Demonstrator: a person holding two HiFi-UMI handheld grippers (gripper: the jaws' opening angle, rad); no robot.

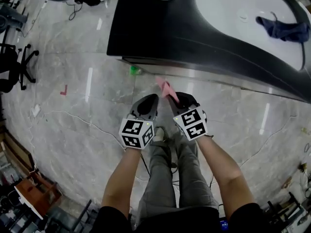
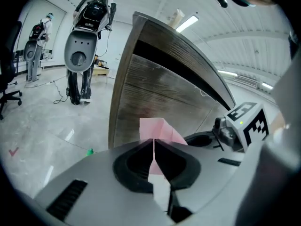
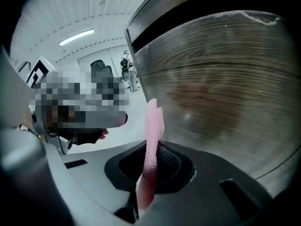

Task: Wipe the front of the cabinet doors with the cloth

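Two tongs, left tongs (image 1: 151, 99) and right tongs (image 1: 178, 99), one pink cloth (image 1: 165, 87), one cabinet (image 2: 160, 93), one blue rag (image 1: 283, 28).

The floor (image 1: 73, 81) is glossy pale marble tile with thin dark veins, and it mirrors long strip lights. A small red mark (image 1: 63, 90) and a green scrap (image 1: 134, 70) lie on it. Black office chairs (image 1: 14, 64) stand at the left edge, with reddish-brown furniture (image 1: 36, 193) lower down. A white ribbed ceiling (image 2: 244, 51) carries bright tube lights (image 2: 190, 22). Grey humanoid machines (image 2: 87, 41) stand across the room.
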